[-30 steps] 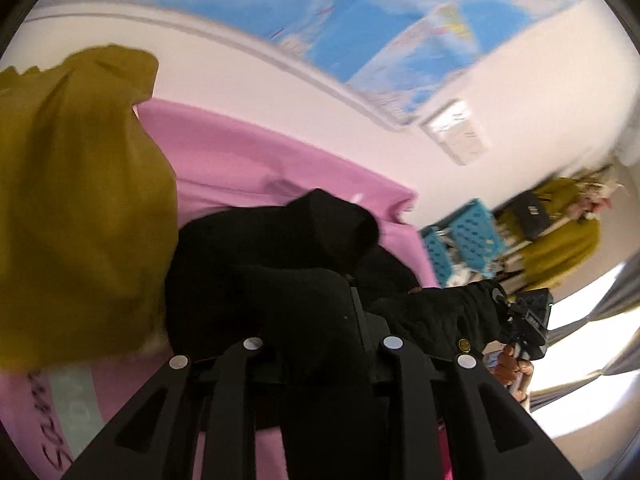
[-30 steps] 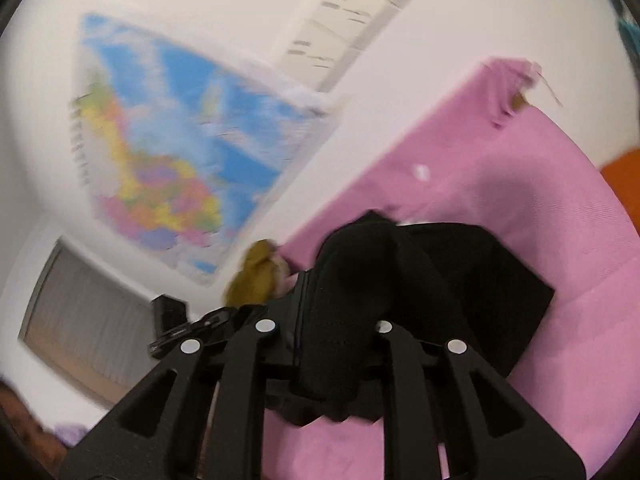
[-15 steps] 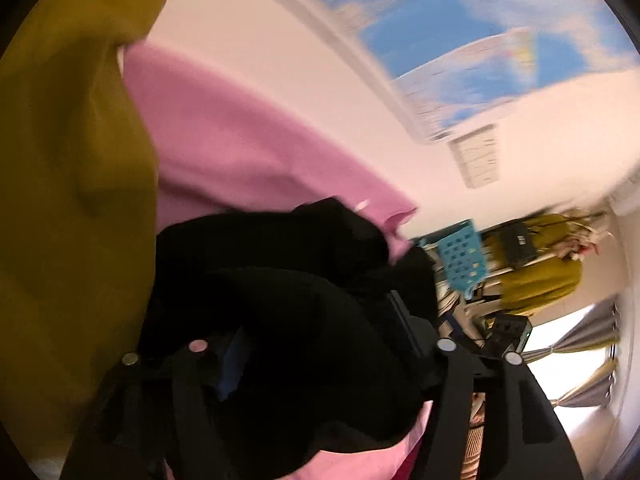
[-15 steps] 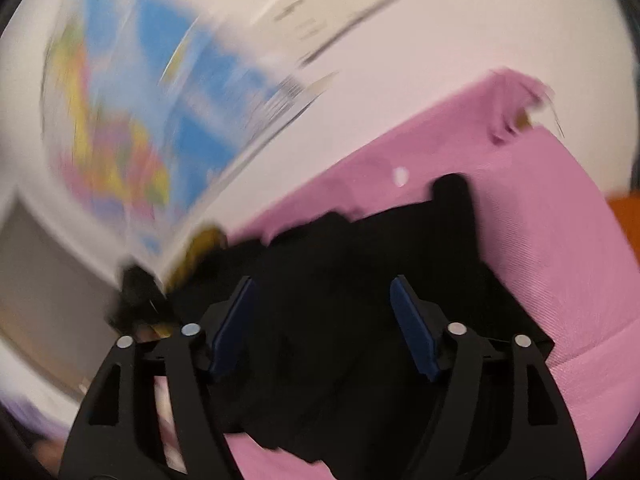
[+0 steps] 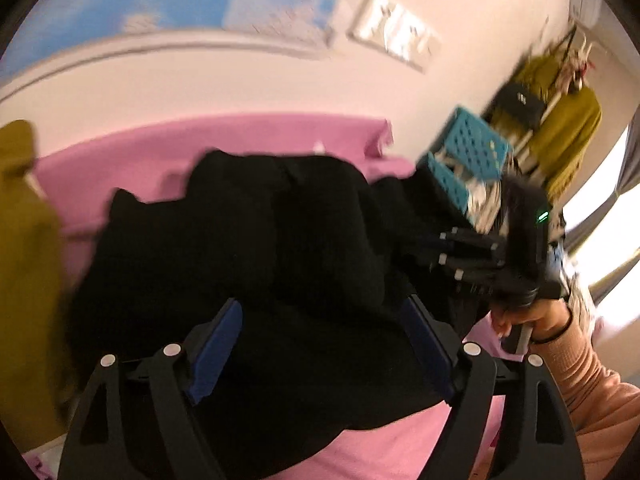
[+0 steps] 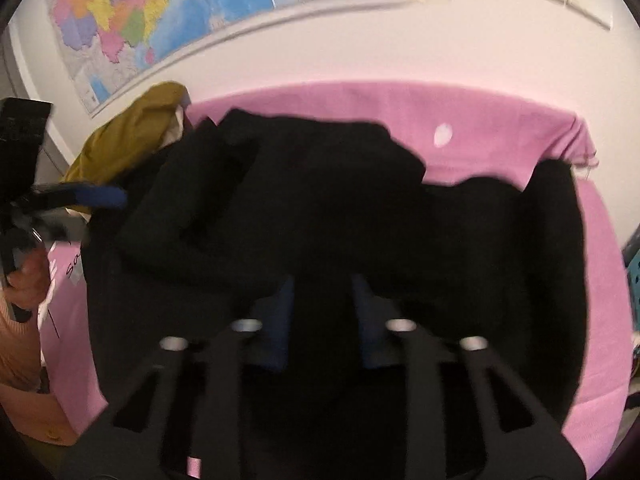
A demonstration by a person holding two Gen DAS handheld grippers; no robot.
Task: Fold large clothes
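Note:
A large black garment [image 5: 260,264] lies bunched on a pink-covered table [image 5: 224,140]; it also fills the right wrist view [image 6: 320,208]. My left gripper [image 5: 320,340] is open, its blue-padded fingers wide apart just above the cloth. My right gripper [image 6: 322,316] hangs over the garment's near part with its blue pads a narrow gap apart; black cloth lies at and between them, and blur hides whether it is pinched. The right gripper also shows in the left wrist view [image 5: 460,256], the left gripper in the right wrist view [image 6: 96,196].
A mustard-yellow garment [image 6: 132,136] lies heaped at the table's left end [image 5: 24,264]. Turquoise baskets [image 5: 472,152] and a clothes rack [image 5: 560,120] stand beyond the right end. A wall map [image 6: 168,12] hangs behind the table.
Both grippers let go of the black garment and opened half a second ago. The garment has dropped onto the pink cloth and spread out. The right gripper's pads have since drawn closer together.

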